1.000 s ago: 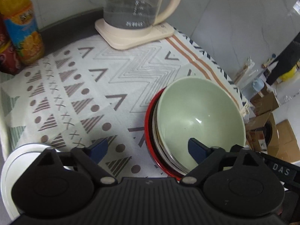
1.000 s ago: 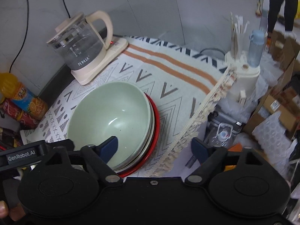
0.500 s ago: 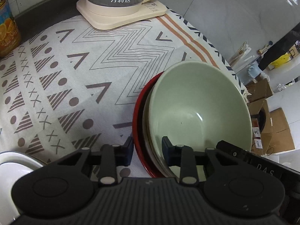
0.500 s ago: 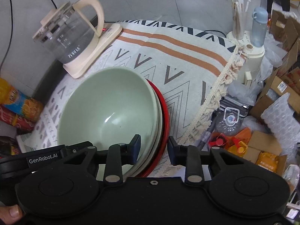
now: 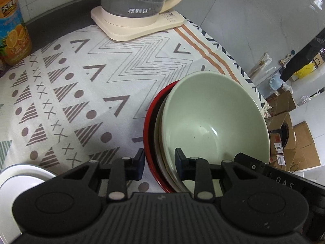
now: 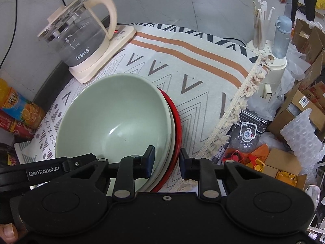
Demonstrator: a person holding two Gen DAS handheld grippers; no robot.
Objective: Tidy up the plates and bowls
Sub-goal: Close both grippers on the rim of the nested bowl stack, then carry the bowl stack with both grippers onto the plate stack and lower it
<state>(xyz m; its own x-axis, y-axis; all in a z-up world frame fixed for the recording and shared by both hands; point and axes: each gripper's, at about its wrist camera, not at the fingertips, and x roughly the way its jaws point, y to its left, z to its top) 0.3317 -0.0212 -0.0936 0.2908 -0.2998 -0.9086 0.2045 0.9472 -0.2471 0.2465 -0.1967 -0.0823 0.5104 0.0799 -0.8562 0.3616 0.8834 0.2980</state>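
A patterned cloth [image 5: 85,93] covers the counter against a pale tiled wall, and from the left wrist we see a glass kettle [image 5: 140,2] at the back and a juice bottle [image 5: 12,32] off to the left. Near the right edge of the cloth sits the stack: a green bowl [image 5: 215,120] nested in a pale dish [image 5: 160,154], all inside a red plate [image 5: 149,142]. The left gripper [image 5: 159,165] has just been closing, and its jaws now straddle the stack's near rim, one finger outside the red plate, one inside the green bowl, clamped on the lot. A white plate [image 5: 22,174] peeks in at bottom left. Over to the right wrist: same kettle [image 6: 79,38], same green bowl [image 6: 113,122] in the red plate [image 6: 177,126], boxes [image 6: 300,105] and clutter beyond the fringed cloth edge. The right gripper [image 6: 167,163] has also just been closing and pinches the stack's rim on the opposite side, one pad inside the bowl, one outside the red plate.
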